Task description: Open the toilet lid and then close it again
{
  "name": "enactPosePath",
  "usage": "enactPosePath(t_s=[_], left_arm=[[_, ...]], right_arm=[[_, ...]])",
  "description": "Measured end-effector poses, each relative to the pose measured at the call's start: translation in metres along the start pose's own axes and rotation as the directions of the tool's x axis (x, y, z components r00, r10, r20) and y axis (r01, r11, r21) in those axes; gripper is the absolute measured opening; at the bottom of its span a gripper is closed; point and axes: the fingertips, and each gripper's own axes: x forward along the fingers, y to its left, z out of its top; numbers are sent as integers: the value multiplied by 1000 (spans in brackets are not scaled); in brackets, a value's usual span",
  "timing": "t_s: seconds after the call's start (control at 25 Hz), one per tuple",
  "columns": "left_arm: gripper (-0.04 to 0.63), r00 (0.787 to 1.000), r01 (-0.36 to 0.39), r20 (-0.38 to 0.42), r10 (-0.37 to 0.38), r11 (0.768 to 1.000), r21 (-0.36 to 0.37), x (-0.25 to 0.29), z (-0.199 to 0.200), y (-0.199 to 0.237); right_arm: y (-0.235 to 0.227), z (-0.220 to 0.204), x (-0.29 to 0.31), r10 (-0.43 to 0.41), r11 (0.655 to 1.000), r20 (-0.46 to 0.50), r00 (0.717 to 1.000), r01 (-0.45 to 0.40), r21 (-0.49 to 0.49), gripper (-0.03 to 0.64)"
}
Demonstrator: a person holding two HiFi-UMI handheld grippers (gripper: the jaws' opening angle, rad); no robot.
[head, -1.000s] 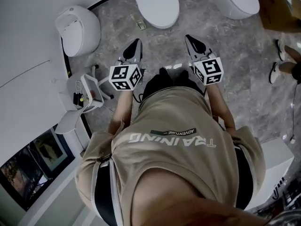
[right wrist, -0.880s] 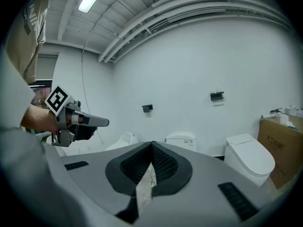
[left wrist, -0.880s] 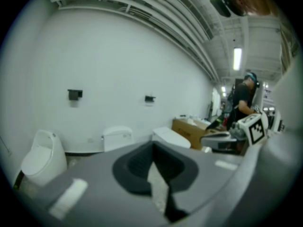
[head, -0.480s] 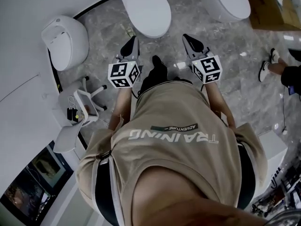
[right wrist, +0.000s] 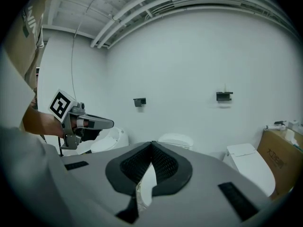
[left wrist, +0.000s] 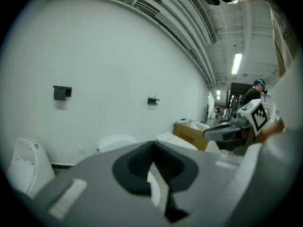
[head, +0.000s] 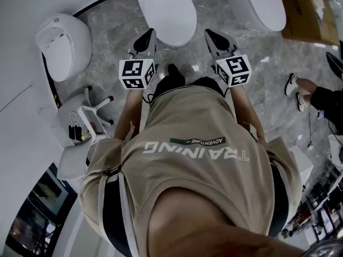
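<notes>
The middle toilet (head: pixel 163 7) is white, its lid down, at the top centre of the head view. Both grippers are held out level in front of the person, short of its front rim. My left gripper (head: pixel 149 33) is just below the rim's left side and is shut with nothing in it. My right gripper (head: pixel 208 33) hangs to the right of the bowl, also shut and empty. In the right gripper view the toilet (right wrist: pixel 175 140) shows just beyond the closed jaw tips (right wrist: pixel 151 144), and the left gripper (right wrist: pixel 100 123) is at the left. The left gripper view shows its own closed tips (left wrist: pixel 152 144) and the toilet (left wrist: pixel 115 141).
A second toilet (head: pixel 258 4) stands at the right and a third (head: pixel 61 44) at the left. A white swivel chair (head: pixel 80 123) is beside my left arm. A cardboard box (head: pixel 312 9) lies at the top right. Another person's shoes (head: pixel 296 87) are at the right edge.
The person has stepped forward; both grippers have travelled toward the middle toilet, which now lies close in front of their tips. Both jaws have stayed shut.
</notes>
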Motion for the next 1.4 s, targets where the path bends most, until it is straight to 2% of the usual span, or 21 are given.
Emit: enactPosePath(t_s=[0.2, 0.4, 0.64, 0.88, 1.12, 1.28, 1.4], left_arm=[[3, 999, 26, -40, -27, 1000, -17, 27, -3, 8], [3, 997, 13, -70, -15, 1000, -18, 60, -1, 14], [3, 994, -77, -82, 78, 997, 17, 95, 19, 20], [3, 978, -190, -93, 186, 981, -33, 116, 27, 35], [3, 957, -268, -129, 260, 962, -51, 135, 25, 45], [3, 940, -311, -179, 292, 947, -87, 140, 5, 56], [5, 938, -313, -197, 286, 941, -125, 149, -17, 65]], right_arm=[[-13, -6, 19, 3, 1000, -40, 999, -2, 9, 9], [-37, -27, 36, 29, 999, -100, 995, -26, 37, 9], [-76, -31, 67, 116, 992, -104, 988, -109, 70, 9], [-108, -29, 99, 200, 979, -121, 972, -193, 65, 9], [-126, -44, 118, 290, 957, -174, 941, -282, 71, 9], [-127, -62, 135, 346, 938, -218, 913, -337, 78, 9], [-129, -81, 153, 368, 929, -257, 894, -361, 75, 9]])
